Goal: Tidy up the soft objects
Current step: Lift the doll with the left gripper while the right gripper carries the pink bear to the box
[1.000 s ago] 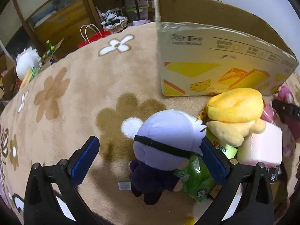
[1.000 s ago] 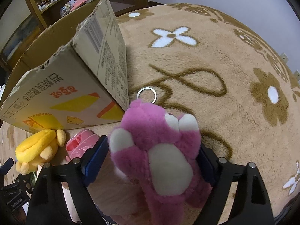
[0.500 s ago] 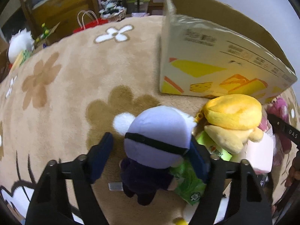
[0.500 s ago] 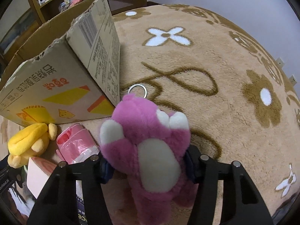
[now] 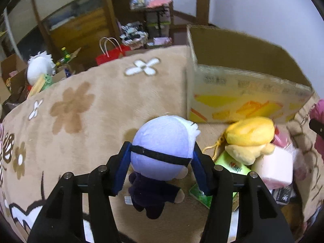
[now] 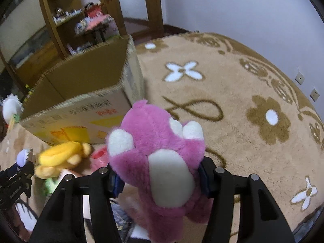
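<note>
My left gripper (image 5: 161, 166) is shut on a doll with a pale lilac head (image 5: 164, 141), a black band and dark body, held above the carpet. My right gripper (image 6: 160, 179) is shut on a pink plush bear (image 6: 158, 141) with white paws, lifted off the floor. An open cardboard box (image 5: 239, 85) stands ahead; it also shows in the right wrist view (image 6: 85, 101). A yellow plush (image 5: 249, 139) lies in front of the box, also in the right wrist view (image 6: 60, 158).
A pink soft block (image 5: 273, 172), a green packet (image 5: 232, 168) and a pink bag (image 6: 99, 158) lie beside the yellow plush. The tan flowered carpet (image 6: 243, 105) spreads to the right. A red paper bag (image 5: 109, 54), a white plush (image 5: 39, 70) and shelves stand beyond the carpet.
Both grippers closed on their plush toys and lifted them; the views now sit higher and show more of the box opening and the room.
</note>
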The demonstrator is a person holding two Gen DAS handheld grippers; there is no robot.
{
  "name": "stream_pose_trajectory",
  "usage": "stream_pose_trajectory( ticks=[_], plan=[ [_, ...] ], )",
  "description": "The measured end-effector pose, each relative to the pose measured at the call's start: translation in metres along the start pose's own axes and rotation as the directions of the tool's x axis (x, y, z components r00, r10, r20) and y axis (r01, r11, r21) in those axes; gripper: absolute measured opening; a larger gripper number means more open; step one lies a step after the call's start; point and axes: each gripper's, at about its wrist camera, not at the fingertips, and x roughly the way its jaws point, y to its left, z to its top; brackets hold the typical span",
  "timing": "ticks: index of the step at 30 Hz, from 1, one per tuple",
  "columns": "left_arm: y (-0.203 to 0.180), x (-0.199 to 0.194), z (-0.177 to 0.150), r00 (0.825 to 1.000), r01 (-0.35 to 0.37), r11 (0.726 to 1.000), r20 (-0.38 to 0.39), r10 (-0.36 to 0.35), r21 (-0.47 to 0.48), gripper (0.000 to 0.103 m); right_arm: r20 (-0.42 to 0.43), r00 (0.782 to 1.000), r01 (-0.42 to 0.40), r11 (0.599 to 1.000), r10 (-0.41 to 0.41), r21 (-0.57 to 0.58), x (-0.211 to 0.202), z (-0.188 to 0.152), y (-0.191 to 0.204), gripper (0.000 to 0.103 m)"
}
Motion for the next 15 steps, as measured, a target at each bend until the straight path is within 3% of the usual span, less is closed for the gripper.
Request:
stream_pose_trajectory(
  ticks=[4,10,15],
  plan=[
    [0.011,-0.035,0.01,0.994,0.01,0.999,0.105,-0.004,-0.048,0.056,0.097,0.995,-0.025,1.0,0.026,-0.011,-0.029,0.007,0.009,0.06],
    [0.008,-0.078,0.032,0.964,-0.008,1.0,0.267,0.011,-0.012,0.056,0.236,0.969,-0.073,0.997,0.079,-0.033,-0.067,0.024,0.022,0.06],
    [-0.002,-0.091,0.055,0.944,-0.006,1.0,0.329,0.002,0.011,0.056,0.289,0.95,-0.095,0.992,0.116,-0.083,-0.085,0.037,0.038,0.06]
  ],
)
